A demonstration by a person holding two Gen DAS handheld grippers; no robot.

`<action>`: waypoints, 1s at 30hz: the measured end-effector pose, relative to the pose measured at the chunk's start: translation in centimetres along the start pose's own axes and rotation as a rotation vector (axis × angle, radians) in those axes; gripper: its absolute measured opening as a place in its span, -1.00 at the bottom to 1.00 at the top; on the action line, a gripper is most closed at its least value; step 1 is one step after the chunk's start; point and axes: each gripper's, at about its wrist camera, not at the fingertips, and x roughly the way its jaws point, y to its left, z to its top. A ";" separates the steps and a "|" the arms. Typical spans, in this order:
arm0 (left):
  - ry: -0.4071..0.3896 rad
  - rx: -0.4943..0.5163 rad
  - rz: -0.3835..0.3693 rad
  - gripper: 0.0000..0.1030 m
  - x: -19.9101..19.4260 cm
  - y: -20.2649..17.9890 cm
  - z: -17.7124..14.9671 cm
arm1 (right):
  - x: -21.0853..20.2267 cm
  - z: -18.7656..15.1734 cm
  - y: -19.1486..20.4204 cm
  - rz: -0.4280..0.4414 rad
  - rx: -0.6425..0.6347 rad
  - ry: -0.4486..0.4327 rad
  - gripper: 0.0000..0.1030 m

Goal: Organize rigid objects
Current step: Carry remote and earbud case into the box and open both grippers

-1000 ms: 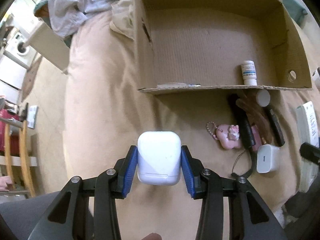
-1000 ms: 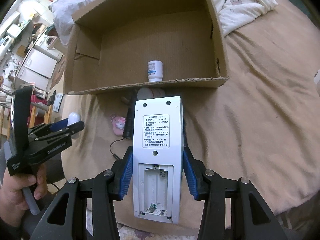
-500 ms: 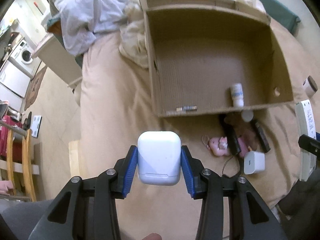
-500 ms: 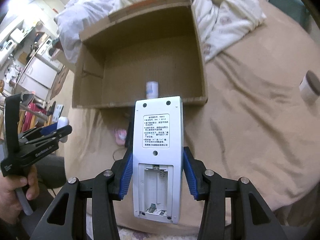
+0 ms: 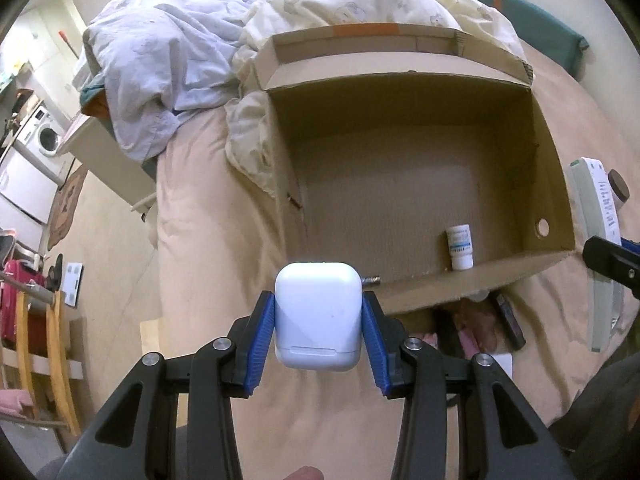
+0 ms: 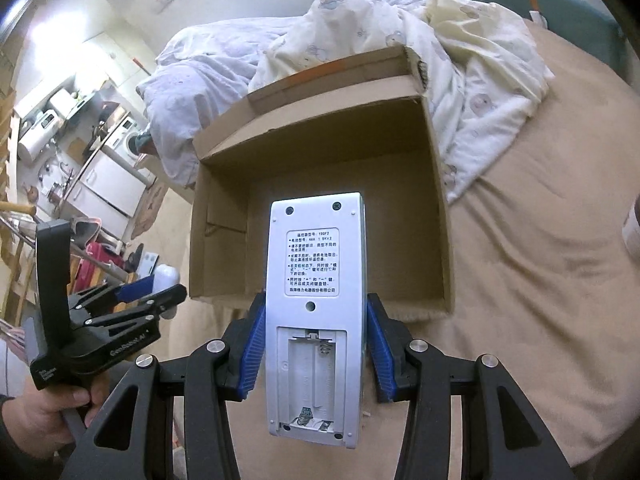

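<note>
So from the left wrist cam, the left gripper [image 5: 318, 334] is clamped on a white earbuds case [image 5: 318, 316], blue pads [image 5: 262, 338] tight on both its sides, held up in the air just short of the near wall of the open cardboard box [image 5: 460, 284]. Plenty of bare floor inside that box; only a small white pill bottle [image 5: 460, 247] with a blue label stands near the front right corner. Past the box's near edge a few dark gadgets and something pink lie on the tan bedsheet [image 5: 208, 240], and the white remote [image 5: 600, 240] shows edge-on at far right. Over on the right wrist cam, the right gripper [image 6: 316, 350] is squeezing that remote control [image 6: 316, 292] back side up, battery bay uncovered with no cells in it, tip hanging over the box [image 6: 440, 216] front wall. Its sticker is Chinese print; I can make out "AAA 1.5V×2". The left gripper [image 6: 154, 290] sits off to the lower left, white case [image 6: 166, 276] in its jaws, with faint lettering on its body too small to read.
</note>
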 end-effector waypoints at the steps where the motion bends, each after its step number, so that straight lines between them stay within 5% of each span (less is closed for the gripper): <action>1: 0.002 0.004 -0.004 -0.24 0.3 -0.2 0.3 | 0.3 0.3 0.0 -0.003 -0.007 0.004 -0.05; 15: 0.001 0.044 -0.045 -0.24 5.3 -3.2 4.0 | 6.1 5.0 -1.5 -0.059 0.009 0.070 -0.04; 30: 0.006 0.105 -0.002 -0.24 8.8 -4.3 3.4 | 11.7 5.3 0.4 -0.261 -0.135 0.119 -0.04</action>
